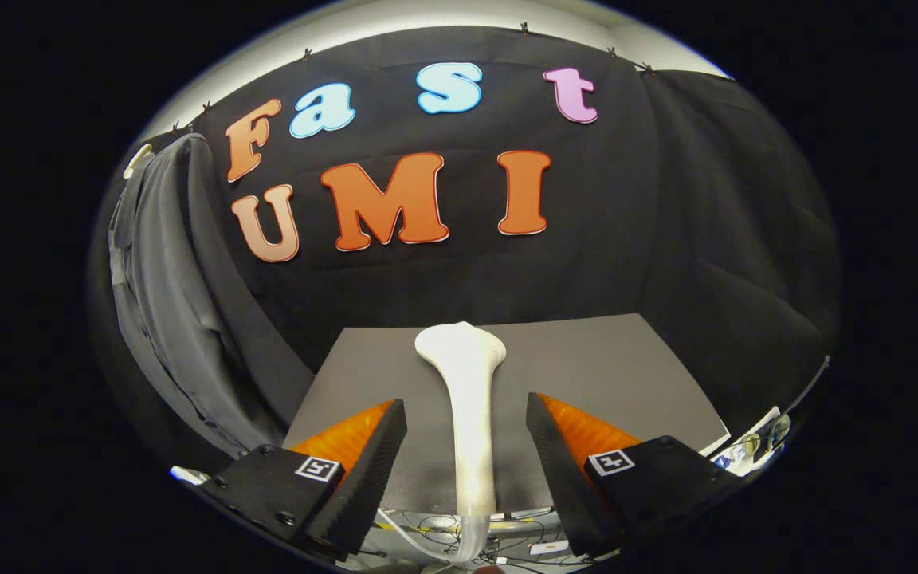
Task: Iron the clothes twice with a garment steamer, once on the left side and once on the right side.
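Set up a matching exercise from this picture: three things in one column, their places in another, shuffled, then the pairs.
Things:
1. garment steamer
2. grey garment
3. grey table

Places:
A. hanging beside the booth wall, off to one side
B. under the steamer, ahead of the jaws
C. standing between the open jaws of the gripper, untouched

Pairs: 1-C, 2-A, 3-B

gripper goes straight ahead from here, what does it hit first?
The gripper is open, fingers either side of the white steamer handle without touching it. Straight on, the jaws would slide along it toward its head; depth is unclear.
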Demonstrator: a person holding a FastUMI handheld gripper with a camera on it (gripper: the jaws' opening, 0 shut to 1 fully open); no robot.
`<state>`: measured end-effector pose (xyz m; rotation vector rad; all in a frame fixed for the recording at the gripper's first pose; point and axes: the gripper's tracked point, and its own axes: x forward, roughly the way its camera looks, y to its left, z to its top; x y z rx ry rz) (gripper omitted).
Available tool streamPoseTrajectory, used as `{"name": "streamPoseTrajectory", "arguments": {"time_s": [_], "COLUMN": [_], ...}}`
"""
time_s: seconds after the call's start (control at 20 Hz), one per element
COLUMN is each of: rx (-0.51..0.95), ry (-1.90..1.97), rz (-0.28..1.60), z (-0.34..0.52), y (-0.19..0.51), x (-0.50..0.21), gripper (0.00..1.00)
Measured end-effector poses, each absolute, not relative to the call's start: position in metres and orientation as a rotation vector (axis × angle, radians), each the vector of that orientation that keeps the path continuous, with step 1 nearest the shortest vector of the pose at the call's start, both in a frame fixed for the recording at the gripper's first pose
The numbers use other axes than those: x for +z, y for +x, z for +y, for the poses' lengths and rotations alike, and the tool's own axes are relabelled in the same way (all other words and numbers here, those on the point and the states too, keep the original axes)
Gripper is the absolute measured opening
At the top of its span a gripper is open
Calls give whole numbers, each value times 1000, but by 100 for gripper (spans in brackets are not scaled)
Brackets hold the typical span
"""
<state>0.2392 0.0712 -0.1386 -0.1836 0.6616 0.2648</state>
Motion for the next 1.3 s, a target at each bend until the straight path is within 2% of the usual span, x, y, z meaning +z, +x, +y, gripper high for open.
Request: {"name": "streamPoseTrajectory", "arguments": {"time_s": [0.3,0.7,0.9,1.0,1.1,1.2,1.3], "rx": [296,266,269,274,286,294,295], "ry": [-197,-202,-209,-207,-201,-199,-202], "rz": [777,891,929,948,963,971,974], "z": [78,68,64,64,67,69,68], "y": [268,288,291,290,288,286,287], "x": [-179,-217,-229,-233,-238,-239,-241], "gripper": [98,98,82,79,70,56,53]}}
